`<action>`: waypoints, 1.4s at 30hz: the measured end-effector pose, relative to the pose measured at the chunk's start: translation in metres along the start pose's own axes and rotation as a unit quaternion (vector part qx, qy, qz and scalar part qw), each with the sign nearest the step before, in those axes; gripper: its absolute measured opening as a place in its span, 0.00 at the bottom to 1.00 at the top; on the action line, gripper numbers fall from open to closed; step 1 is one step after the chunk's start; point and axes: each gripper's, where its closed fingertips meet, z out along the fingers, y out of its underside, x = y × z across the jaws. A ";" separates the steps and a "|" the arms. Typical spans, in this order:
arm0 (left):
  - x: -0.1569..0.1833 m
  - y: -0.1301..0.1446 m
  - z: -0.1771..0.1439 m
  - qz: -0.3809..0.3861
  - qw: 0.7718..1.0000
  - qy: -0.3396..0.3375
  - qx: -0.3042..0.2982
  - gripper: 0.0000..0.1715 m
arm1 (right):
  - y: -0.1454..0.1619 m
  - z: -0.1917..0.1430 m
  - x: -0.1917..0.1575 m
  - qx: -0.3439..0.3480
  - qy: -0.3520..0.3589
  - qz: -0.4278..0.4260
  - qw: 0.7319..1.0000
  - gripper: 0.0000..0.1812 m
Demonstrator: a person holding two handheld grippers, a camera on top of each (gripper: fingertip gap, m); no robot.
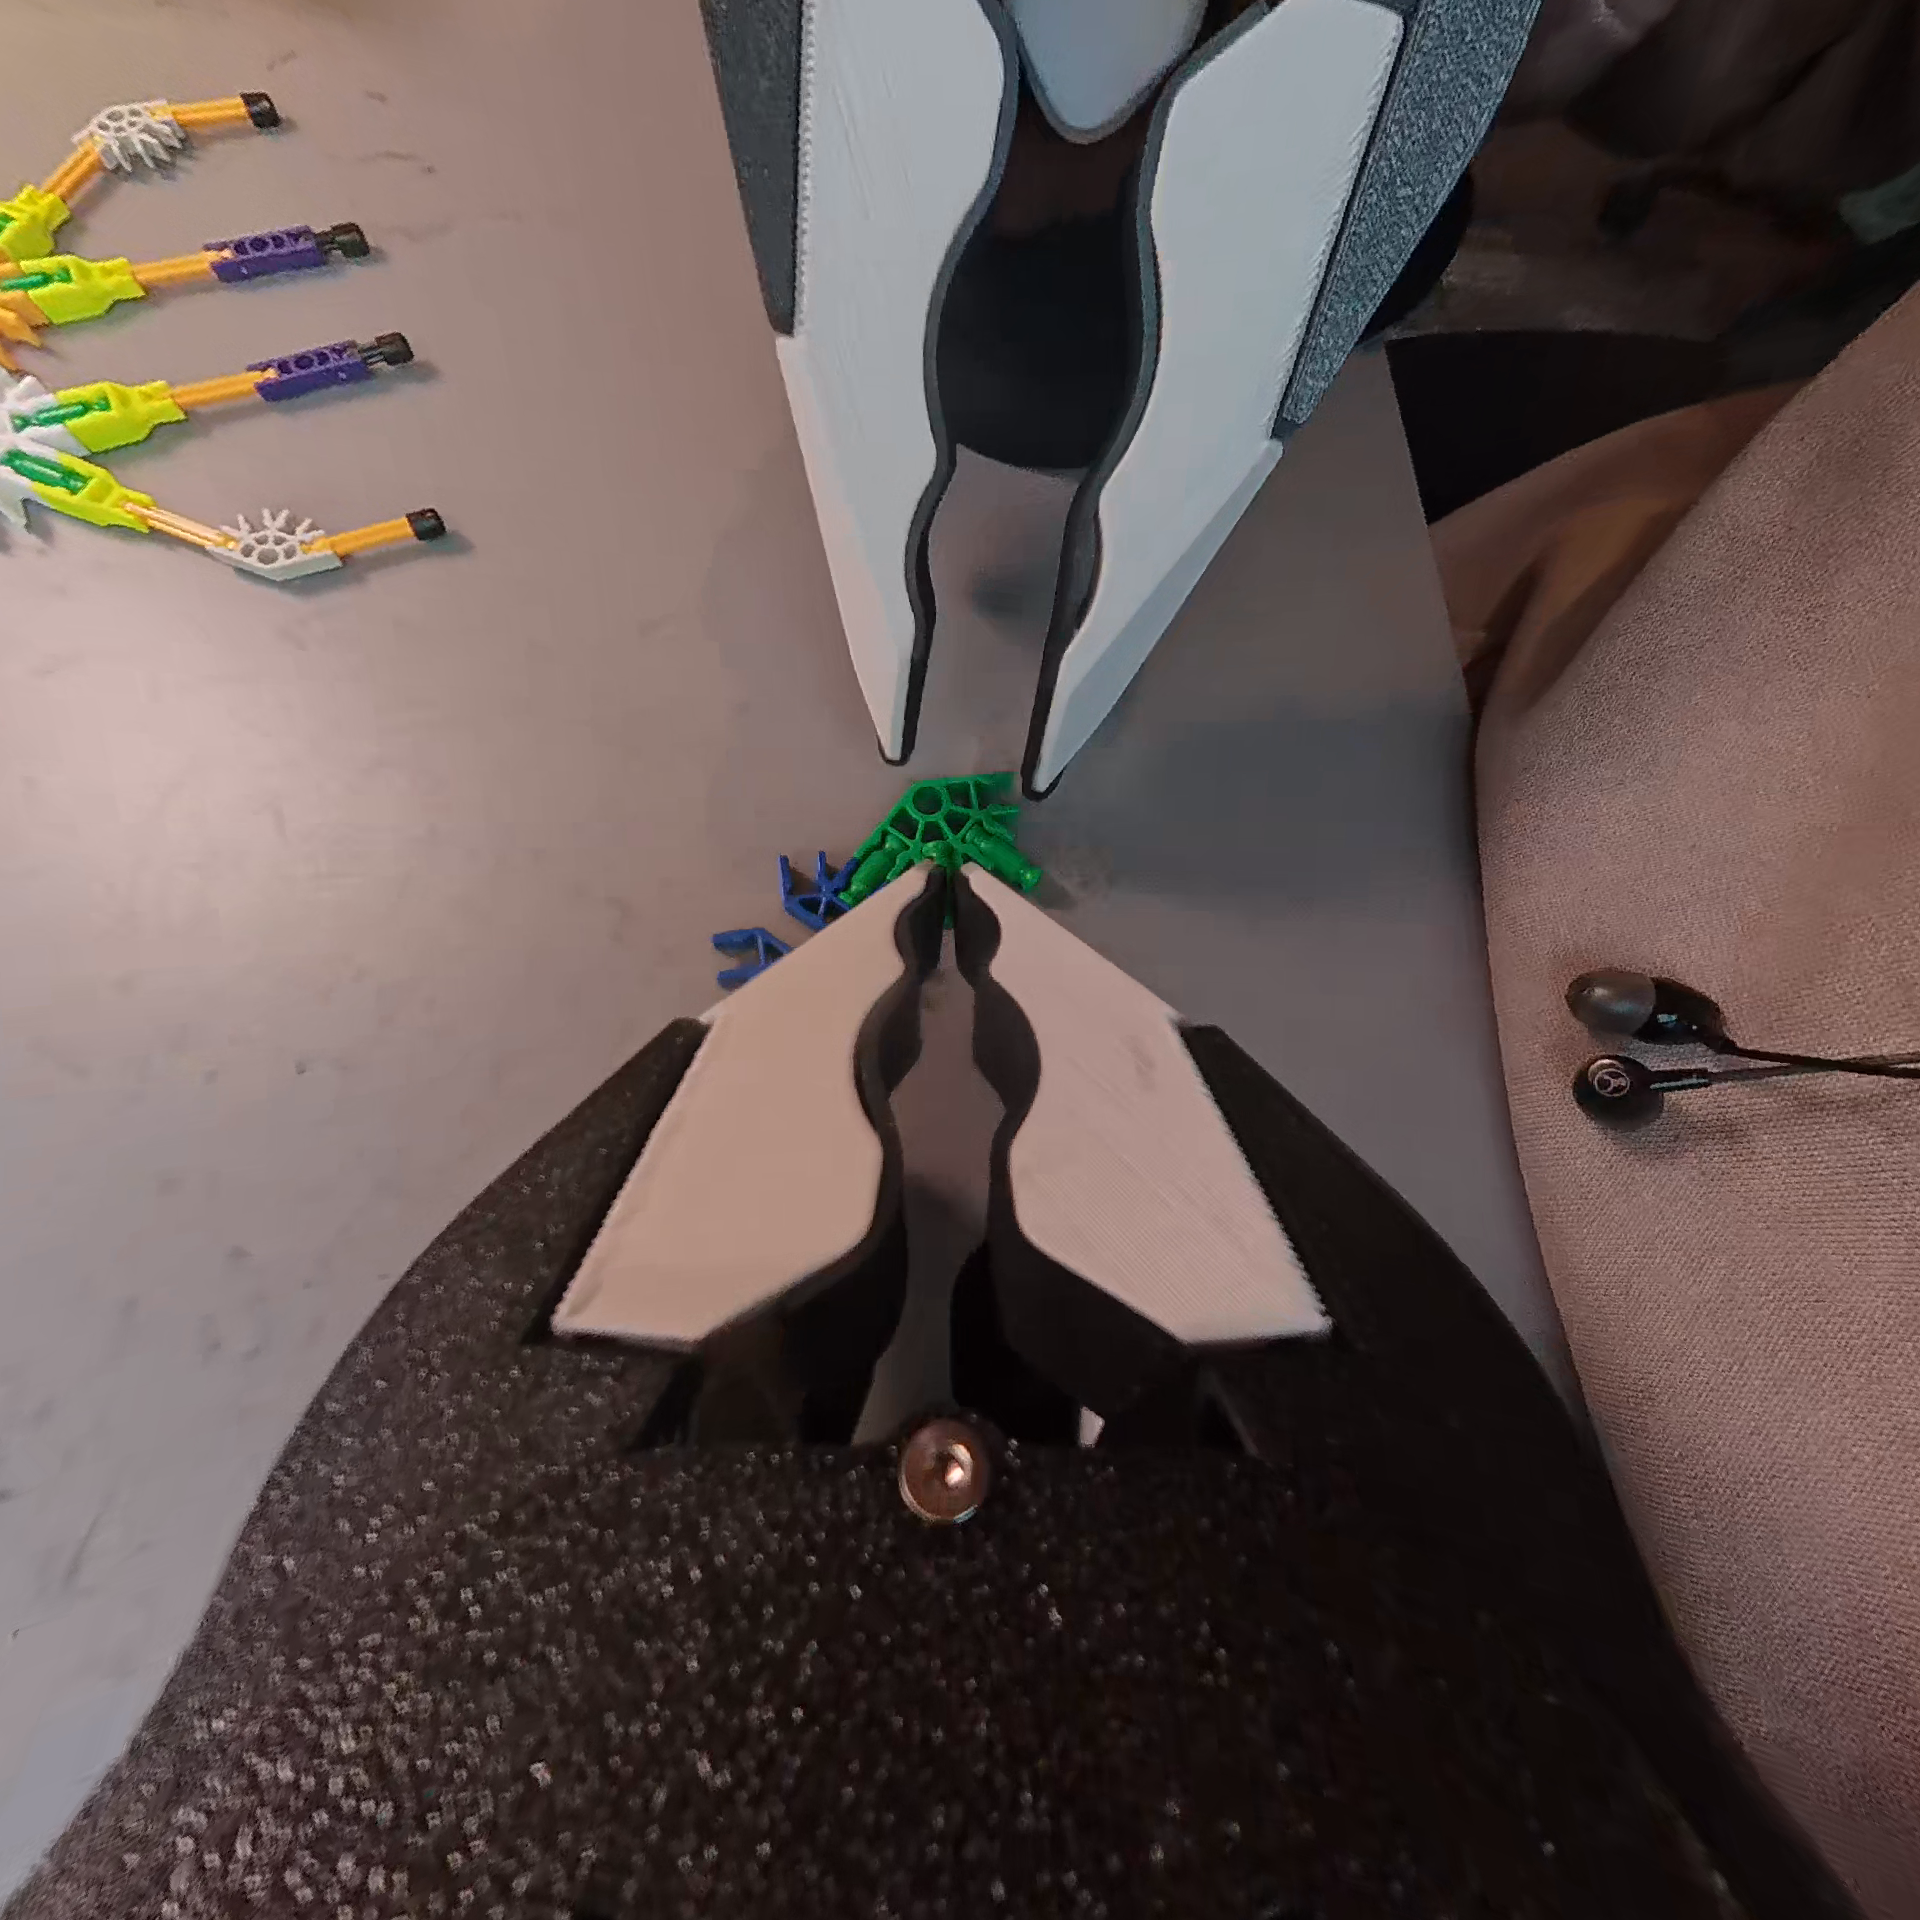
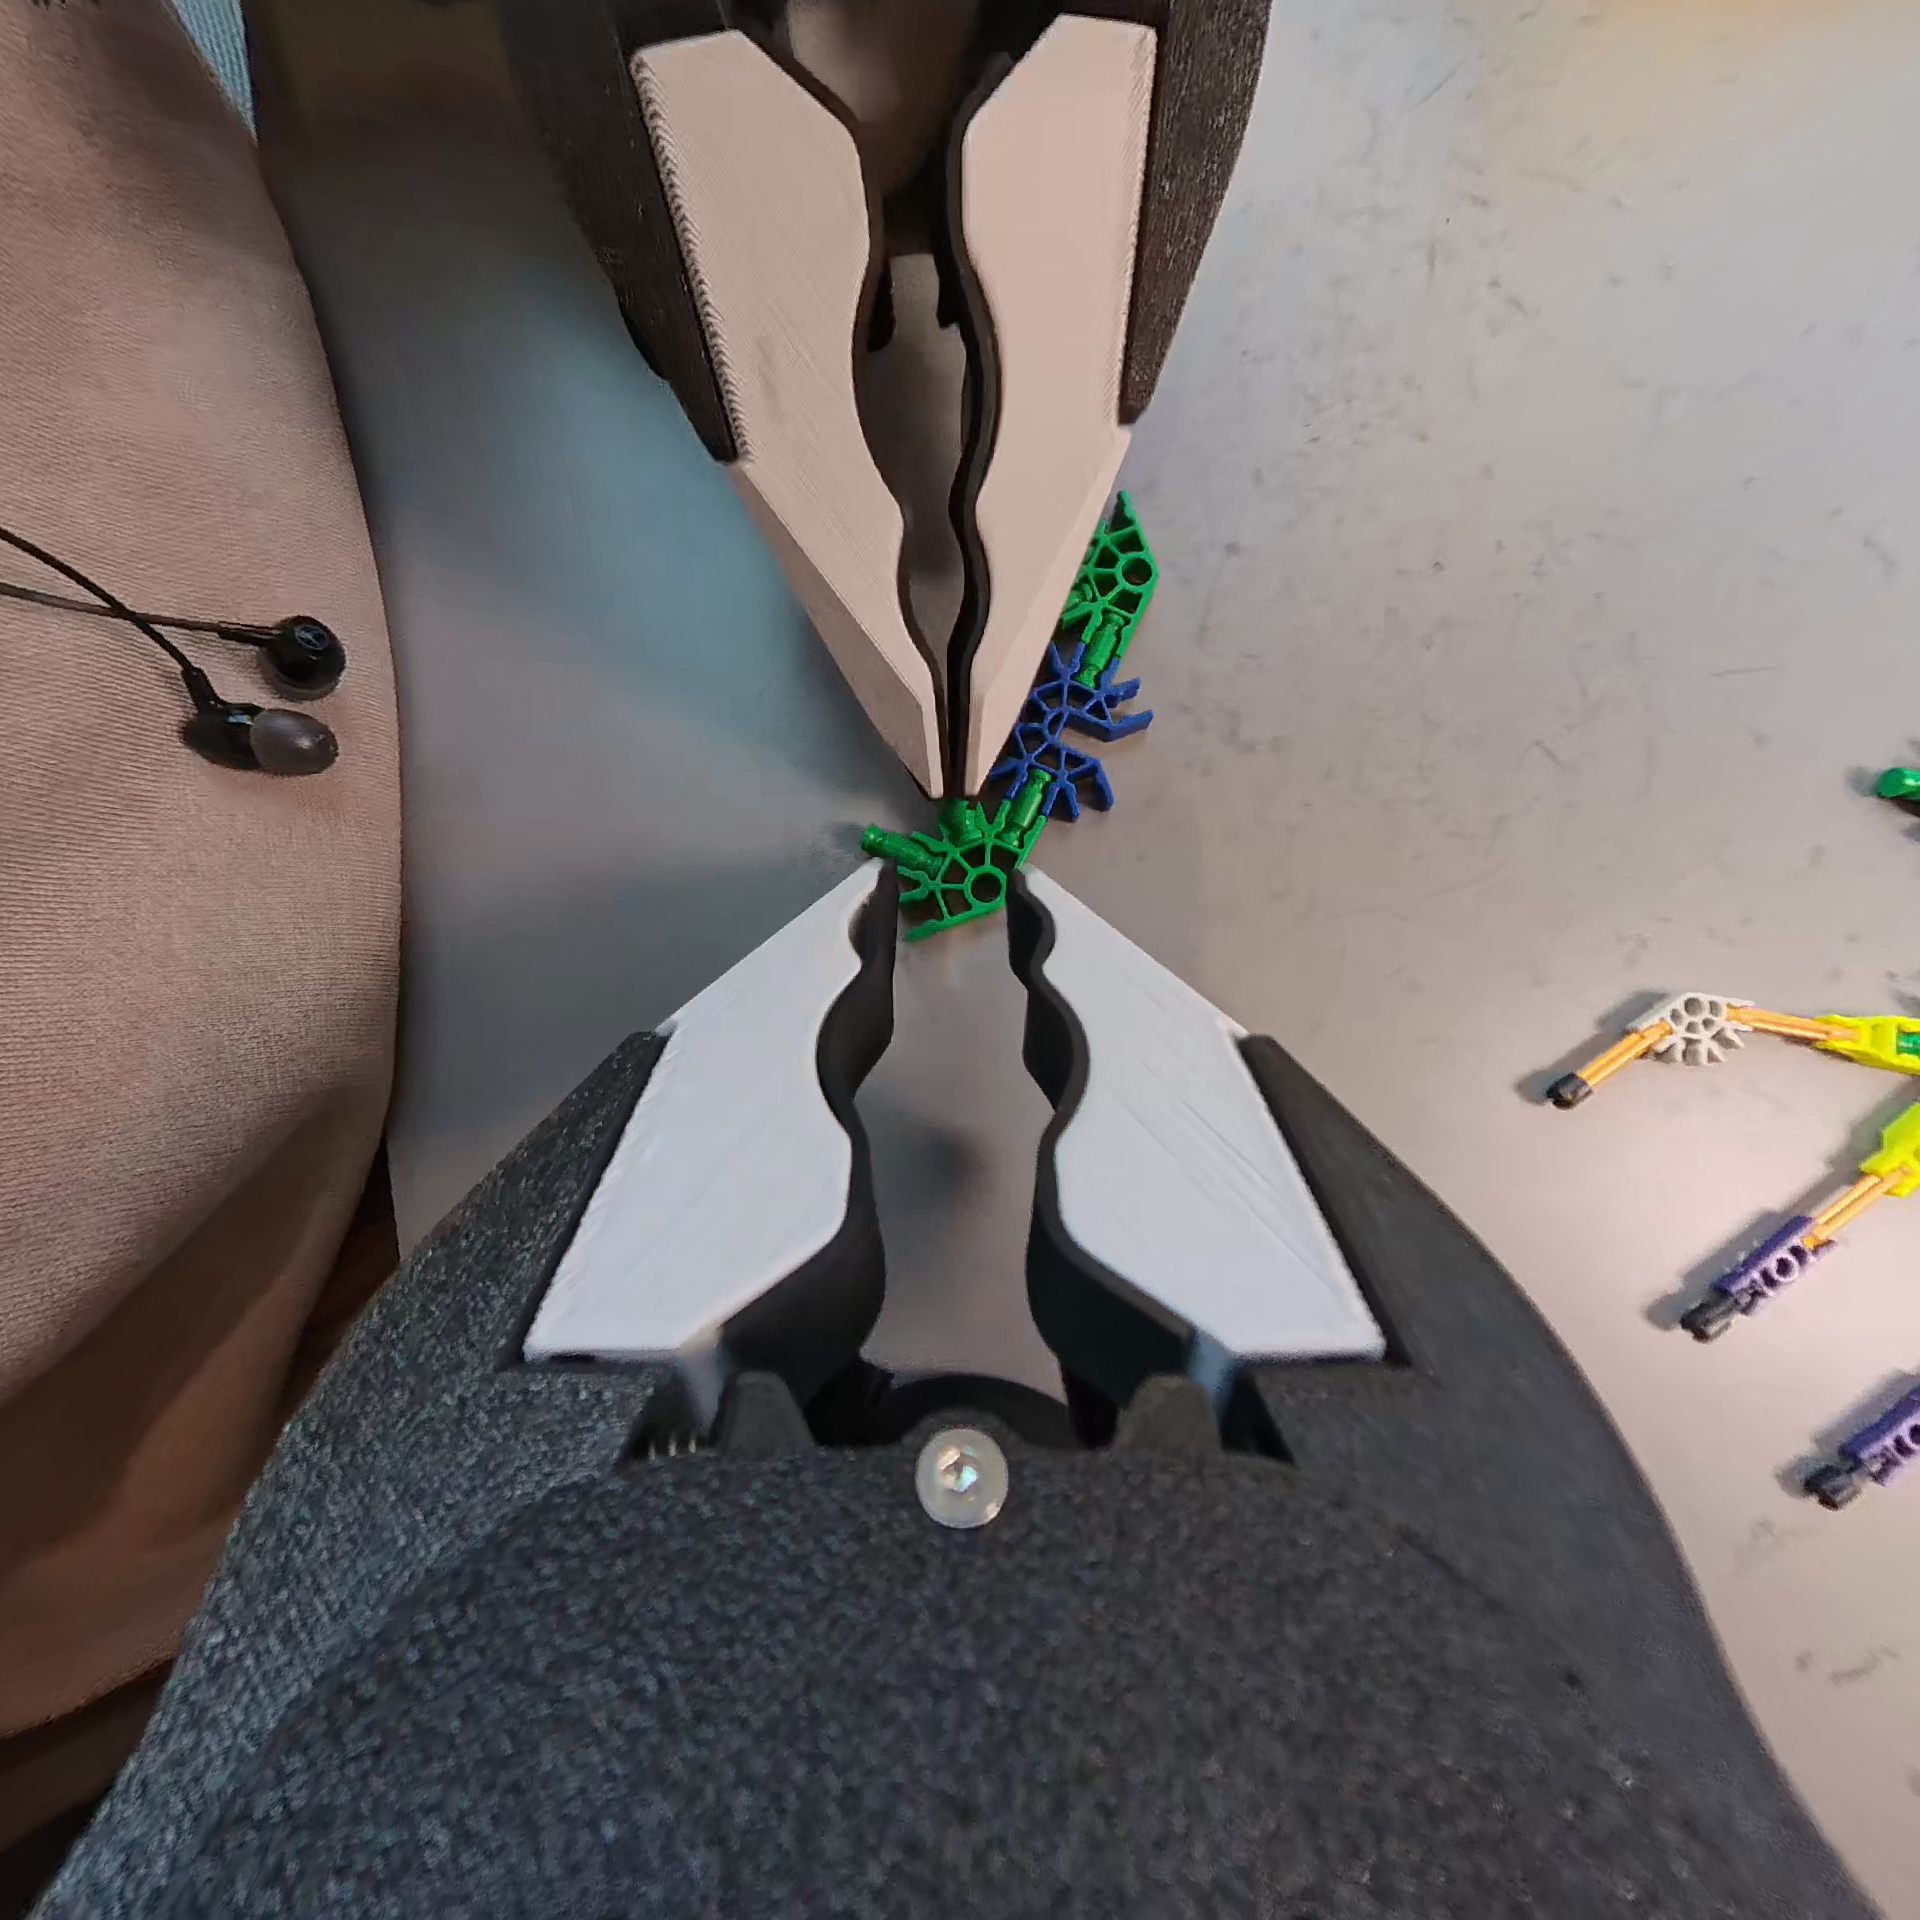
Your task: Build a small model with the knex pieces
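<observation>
In the left wrist view, your left gripper (image 1: 948, 883) has its pale, layer-ridged fingers pressed together on a short green rod that sticks out of the green fan-shaped connector (image 1: 940, 821), which sits at the fingertips just above the matte grey table (image 1: 416, 935). Blue snowflake-shaped connectors (image 1: 800, 899) trail off to the left of it, partly hidden behind your finger. Opposite, the right gripper (image 1: 961, 774) points back at you with its white fingers spread, the tips just beside the connector's outer edge; whether they touch it you cannot tell. Far to the left lies a separate build of yellow rods, lime and purple clips, grey connectors (image 1: 275, 545) and black end caps. Black earbuds (image 1: 1621, 1049) rest on tan fabric at the right. In the right wrist view, your right gripper (image 2: 951, 894) stands spread around the near edge of the same green connector (image 2: 961, 873), while the left gripper (image 2: 951, 784) comes in from above, pinched shut on the rod at its top. From here the chain (image 2: 1070, 707) reads whole: green fan, short green rods, two blue connectors, a second green fan (image 2: 1117, 566) farther off, all lying along the table. Judge this piece as very light, hard moulded plastic, smooth and a little slippery, with thin open webs and snap-fit joints that can pop or twist under side load. Your best hold is likely across the flat faces of a connector or squarely on a rod, close to the joint, not on the thin prongs.
</observation>
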 end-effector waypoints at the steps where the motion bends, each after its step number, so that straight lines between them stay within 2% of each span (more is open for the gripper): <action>1: 0.000 0.000 0.001 0.001 1.000 0.000 -0.003 0.00 | -0.001 0.001 0.000 -0.003 0.001 -0.003 1.000 0.10; 10: -0.001 -0.001 0.006 -0.009 0.999 -0.003 -0.045 0.00 | 0.004 0.011 0.003 -0.030 0.002 -0.008 0.999 0.04; 14: -0.002 -0.001 0.007 -0.023 0.996 -0.004 -0.091 0.00 | 0.004 0.011 0.003 -0.035 -0.002 -0.006 0.999 0.04; 18: -0.003 -0.001 0.009 -0.004 0.989 -0.008 -0.149 0.00 | 0.005 0.010 0.002 -0.030 -0.005 0.002 1.000 0.05; 24: -0.002 -0.002 0.011 0.004 0.980 -0.001 -0.200 0.00 | 0.006 0.009 0.002 0.002 0.000 0.018 1.000 0.05; 29: -0.001 -0.005 0.016 0.007 0.978 -0.008 -0.208 0.00 | 0.010 0.004 0.000 0.012 0.002 0.013 1.000 0.05; 30: 0.000 -0.006 0.017 0.008 0.978 -0.010 -0.207 0.00 | 0.008 0.002 -0.004 0.018 -0.010 0.012 1.000 0.12; 34: 0.002 -0.009 0.021 0.022 0.977 -0.016 -0.213 0.00 | 0.016 -0.013 -0.001 0.018 -0.002 -0.011 1.000 0.16; 37: 0.002 -0.011 0.023 0.031 0.973 -0.020 -0.226 0.00 | 0.031 -0.008 -0.003 -0.009 -0.009 -0.021 1.000 0.16; 42: 0.004 -0.015 0.027 0.035 0.972 -0.020 -0.232 0.00 | 0.031 -0.007 -0.005 0.013 -0.012 -0.025 1.000 0.14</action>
